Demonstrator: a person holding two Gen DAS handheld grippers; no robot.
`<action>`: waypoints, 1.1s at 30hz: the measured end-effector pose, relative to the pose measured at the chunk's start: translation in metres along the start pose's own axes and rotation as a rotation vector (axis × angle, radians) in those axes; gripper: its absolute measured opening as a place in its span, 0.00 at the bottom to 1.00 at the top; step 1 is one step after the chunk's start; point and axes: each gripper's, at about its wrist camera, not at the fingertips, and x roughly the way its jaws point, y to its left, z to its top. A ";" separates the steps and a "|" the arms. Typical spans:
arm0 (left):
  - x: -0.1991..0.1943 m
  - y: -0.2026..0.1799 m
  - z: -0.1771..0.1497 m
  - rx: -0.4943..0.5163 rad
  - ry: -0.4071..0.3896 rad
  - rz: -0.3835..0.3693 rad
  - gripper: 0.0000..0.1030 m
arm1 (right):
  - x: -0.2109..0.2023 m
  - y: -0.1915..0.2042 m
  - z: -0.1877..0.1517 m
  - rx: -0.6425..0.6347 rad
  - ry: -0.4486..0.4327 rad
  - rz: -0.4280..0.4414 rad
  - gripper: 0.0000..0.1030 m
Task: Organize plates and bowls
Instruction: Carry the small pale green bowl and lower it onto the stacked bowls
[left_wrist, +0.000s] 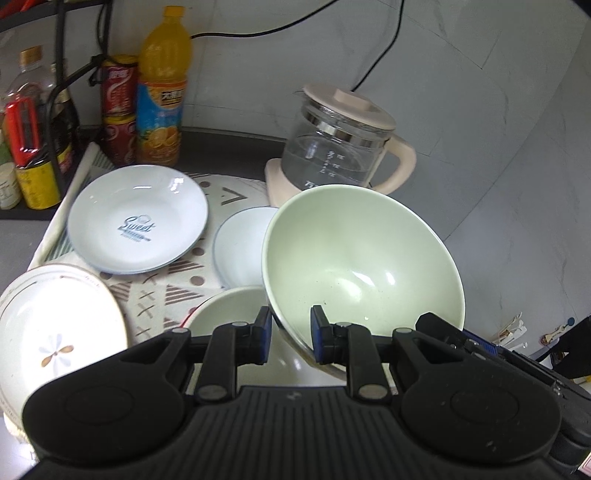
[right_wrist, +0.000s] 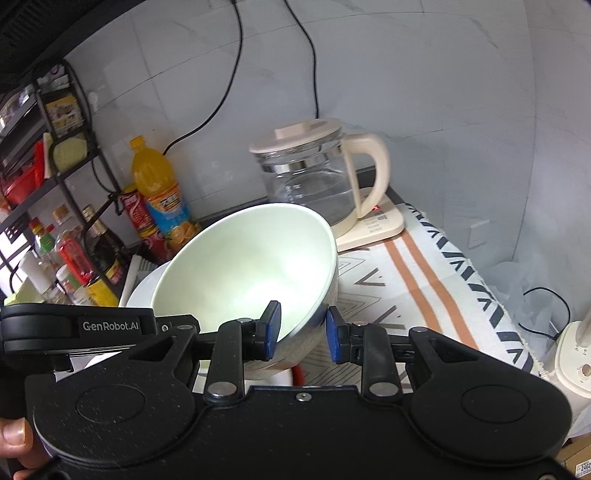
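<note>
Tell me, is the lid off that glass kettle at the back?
No. The glass kettle has its cream lid sitting flat on top, closing the mouth, as the right wrist view shows plainly.

A pale green bowl (left_wrist: 364, 254), glossy inside, has a silvery-grey outer rim. The plate (left_wrist: 137, 218) behind it is pale blue-white with dark blue "Sweet" lettering. Another plate (left_wrist: 55, 328) is white with a thin brown rim line and a beige and pale blue flower. The cloth (right_wrist: 424, 280) is cream with orange stripes and dark triangle and cross marks. The kettle (right_wrist: 314, 177) is clear glass with beige lid, handle and base. The bottle (left_wrist: 162, 88) is orange with a blue label. Gripper pads (left_wrist: 264, 334) are blue on black.
</note>
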 end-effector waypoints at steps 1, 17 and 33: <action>-0.002 0.002 -0.002 -0.005 -0.002 0.003 0.19 | -0.001 0.002 -0.001 -0.005 0.002 0.004 0.26; -0.009 0.031 -0.035 -0.077 0.054 0.062 0.20 | 0.001 0.025 -0.029 -0.066 0.087 0.055 0.26; 0.002 0.044 -0.040 -0.119 0.112 0.116 0.21 | 0.018 0.035 -0.041 -0.082 0.201 0.073 0.29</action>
